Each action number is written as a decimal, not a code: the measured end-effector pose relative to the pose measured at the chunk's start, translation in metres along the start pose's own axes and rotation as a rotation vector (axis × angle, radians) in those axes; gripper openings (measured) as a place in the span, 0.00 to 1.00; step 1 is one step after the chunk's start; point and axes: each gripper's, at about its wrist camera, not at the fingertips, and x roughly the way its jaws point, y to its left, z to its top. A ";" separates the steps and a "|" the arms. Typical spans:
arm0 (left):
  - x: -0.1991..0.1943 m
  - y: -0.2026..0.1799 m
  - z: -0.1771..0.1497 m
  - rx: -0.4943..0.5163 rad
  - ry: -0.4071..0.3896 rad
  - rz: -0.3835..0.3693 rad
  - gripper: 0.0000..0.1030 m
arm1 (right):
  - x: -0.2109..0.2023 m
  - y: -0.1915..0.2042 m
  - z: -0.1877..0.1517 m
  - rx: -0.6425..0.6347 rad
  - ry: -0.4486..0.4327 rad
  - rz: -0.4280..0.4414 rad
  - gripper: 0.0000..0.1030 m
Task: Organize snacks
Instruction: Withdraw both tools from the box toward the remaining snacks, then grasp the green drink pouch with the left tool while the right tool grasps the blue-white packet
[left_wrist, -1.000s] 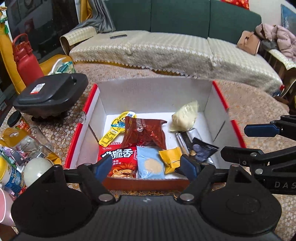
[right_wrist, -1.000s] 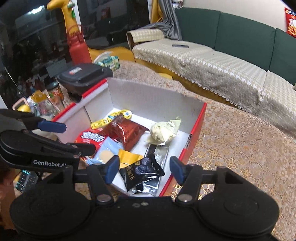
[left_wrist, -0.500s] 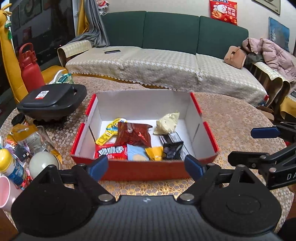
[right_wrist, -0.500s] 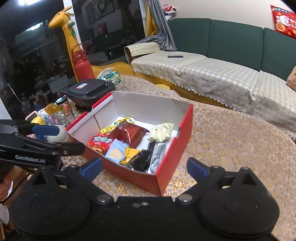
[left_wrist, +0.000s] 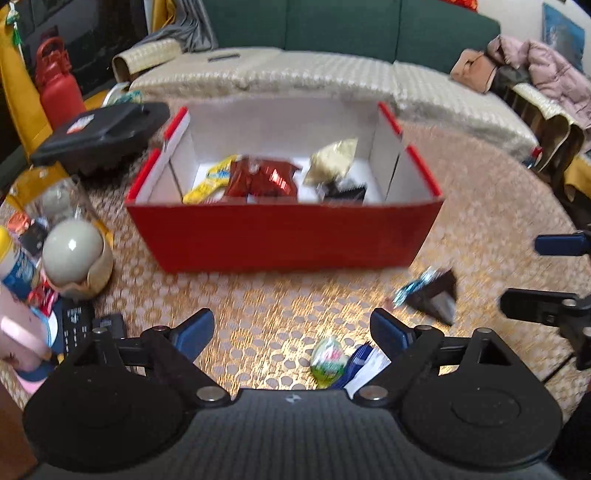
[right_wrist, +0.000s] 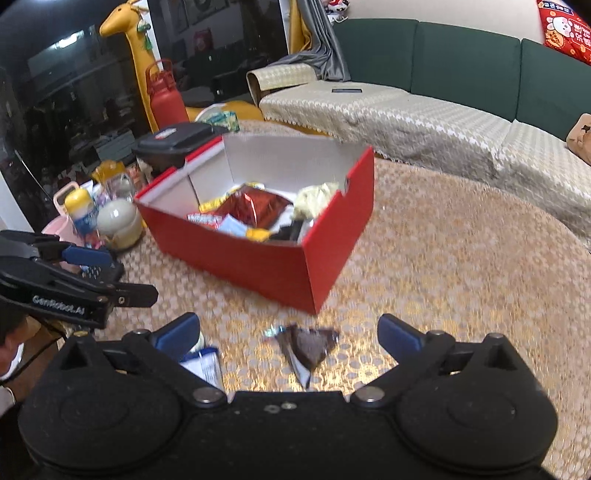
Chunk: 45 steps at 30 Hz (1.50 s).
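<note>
A red box (left_wrist: 284, 232) with white inner walls stands on the gold table and holds several snack packets; it also shows in the right wrist view (right_wrist: 258, 258). A dark triangular packet (left_wrist: 432, 295) lies on the table in front of the box, right of my left gripper (left_wrist: 291, 328), and sits between the fingers of my right gripper (right_wrist: 288, 332) in its own view (right_wrist: 308, 347). A green-and-white packet (left_wrist: 328, 360) and a blue-and-white packet (left_wrist: 364, 363) lie just before the left gripper. Both grippers are open and empty, low over the table.
Left of the box stand a black lidded case (left_wrist: 99, 136), a pale egg-shaped object (left_wrist: 72, 254), bottles and jars, and a red flask (left_wrist: 59, 88). A green sofa with a beige cover (right_wrist: 424, 110) runs behind the table.
Both grippers have pulled back from over the box towards the table's near side and dropped lower. The loose packets in front of the box have come into view.
</note>
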 end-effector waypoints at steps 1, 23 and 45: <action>0.005 0.000 -0.002 -0.004 0.016 0.008 0.89 | 0.001 0.001 -0.004 -0.006 0.006 -0.004 1.00; 0.056 -0.020 -0.026 0.018 0.137 0.086 0.89 | 0.026 0.023 -0.042 -0.105 0.118 0.100 0.99; 0.056 -0.009 -0.026 -0.046 0.133 0.017 0.89 | 0.084 0.112 -0.045 -0.459 0.270 0.112 0.68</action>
